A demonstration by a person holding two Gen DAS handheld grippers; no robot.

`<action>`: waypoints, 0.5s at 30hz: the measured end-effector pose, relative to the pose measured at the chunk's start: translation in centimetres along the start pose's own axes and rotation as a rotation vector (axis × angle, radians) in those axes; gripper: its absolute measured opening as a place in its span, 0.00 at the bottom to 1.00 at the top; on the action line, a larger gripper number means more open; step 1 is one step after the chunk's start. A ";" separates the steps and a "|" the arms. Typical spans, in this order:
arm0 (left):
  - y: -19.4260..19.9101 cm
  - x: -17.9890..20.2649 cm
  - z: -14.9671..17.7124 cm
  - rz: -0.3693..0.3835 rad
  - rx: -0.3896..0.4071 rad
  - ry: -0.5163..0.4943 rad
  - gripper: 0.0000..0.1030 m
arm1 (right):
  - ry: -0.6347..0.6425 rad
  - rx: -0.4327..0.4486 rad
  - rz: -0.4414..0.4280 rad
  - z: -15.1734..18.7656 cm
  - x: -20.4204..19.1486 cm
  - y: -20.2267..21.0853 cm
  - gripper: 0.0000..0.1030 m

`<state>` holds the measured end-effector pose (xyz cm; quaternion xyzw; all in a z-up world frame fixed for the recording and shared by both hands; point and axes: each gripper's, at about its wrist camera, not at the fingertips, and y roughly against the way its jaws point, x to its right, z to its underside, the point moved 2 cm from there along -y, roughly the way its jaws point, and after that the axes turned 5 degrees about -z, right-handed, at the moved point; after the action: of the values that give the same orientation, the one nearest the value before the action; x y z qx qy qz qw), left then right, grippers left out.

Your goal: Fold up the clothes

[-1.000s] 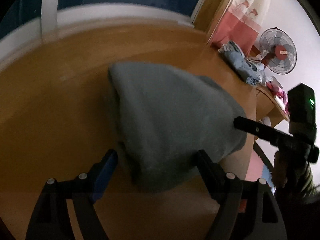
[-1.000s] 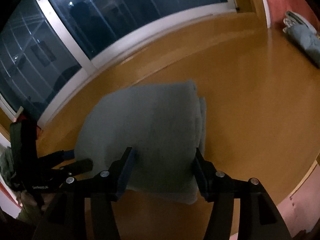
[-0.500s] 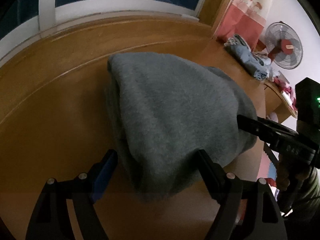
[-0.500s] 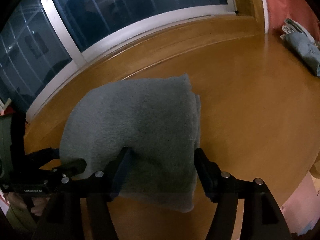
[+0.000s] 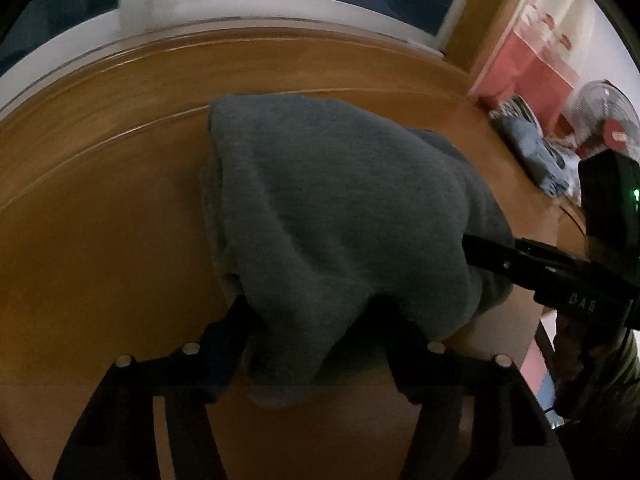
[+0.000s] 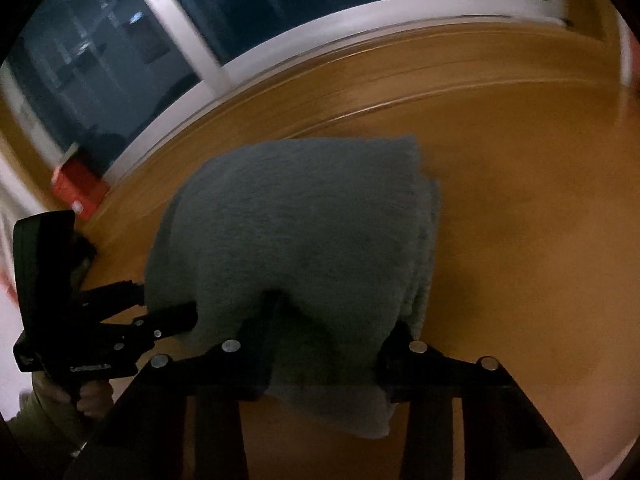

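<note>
Fingertips buried in cloth

Both grippers' fingertips are hidden by the folded grey fleece garment (image 5: 340,220); the blue clothes pile (image 5: 532,152) is blurred beyond telling.

place: room in a home, probably a bedroom or living room, dim and blurred | surface: broad glossy orange-brown wooden table (image 5: 100,240) | backdrop: large white-framed dark glass window (image 6: 224,68) | clutter: round standing electric fan with red hub (image 5: 600,120); pink-and-white patterned curtain (image 5: 536,60); heap of blue clothes (image 5: 532,148)
</note>
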<state>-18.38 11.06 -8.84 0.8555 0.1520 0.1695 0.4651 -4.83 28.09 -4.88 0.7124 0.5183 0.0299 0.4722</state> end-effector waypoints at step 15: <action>5.3 -6.5 6.7 -0.174 0.028 0.277 0.53 | 0.195 -0.128 -0.166 1.4 -9.2 -4.4 0.38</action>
<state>-20.79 0.60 -8.75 0.8139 0.2905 0.2427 0.4407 -11.46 20.27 -4.66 0.6293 0.6158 0.0926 0.4650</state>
